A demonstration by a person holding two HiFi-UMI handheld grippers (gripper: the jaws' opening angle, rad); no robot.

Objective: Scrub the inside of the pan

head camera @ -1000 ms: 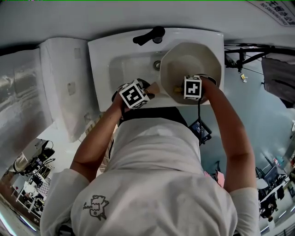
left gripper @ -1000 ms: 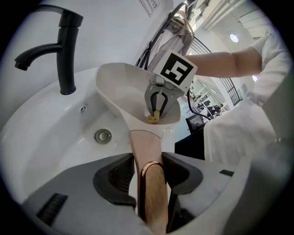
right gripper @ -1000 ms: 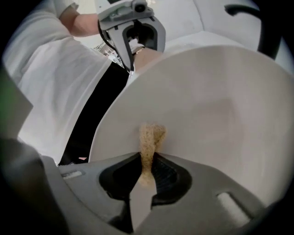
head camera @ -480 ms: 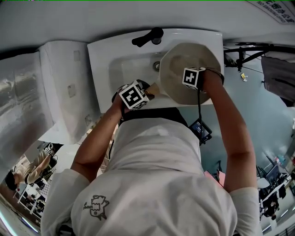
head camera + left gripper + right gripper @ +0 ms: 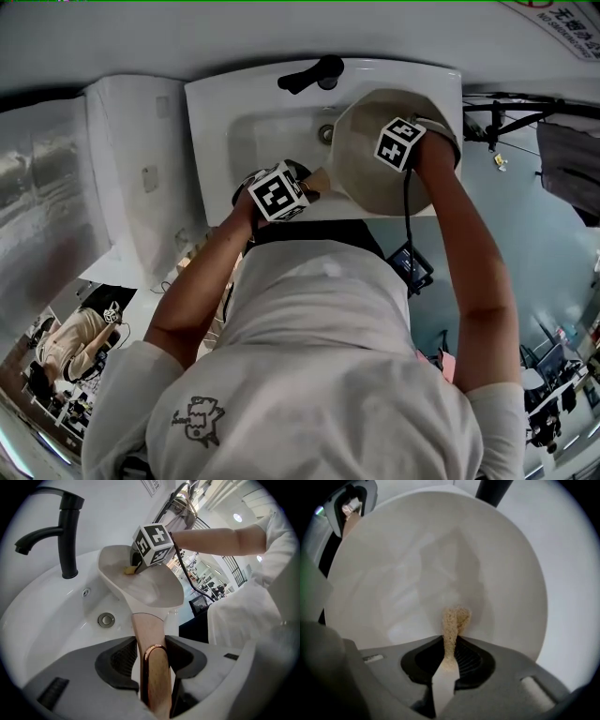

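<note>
The left gripper (image 5: pixel 151 649) is clamped on the stiff, likely slick cream pan's (image 5: pixel 150 585) wooden handle (image 5: pixel 151 632), its best hold, over the white sink's (image 5: pixel 56 616) right edge; the right gripper (image 5: pixel 449 660) pinches a soft tan sponge (image 5: pixel 453 620).

Left of sink (image 5: pixel 211 141): open around the drain (image 5: pixel 106 619).
Back: faucet (image 5: pixel 314 73) overhangs the sink.
Right: tilted pan (image 5: pixel 361 159) fills that half, right gripper (image 5: pixel 449 644) inside it.
Front: handle (image 5: pixel 145 623), clamped in left gripper (image 5: pixel 151 641), bars the near rim.

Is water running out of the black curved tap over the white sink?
No: the left gripper view shows no stream below the spout of the black curved tap above the white sink.
</note>
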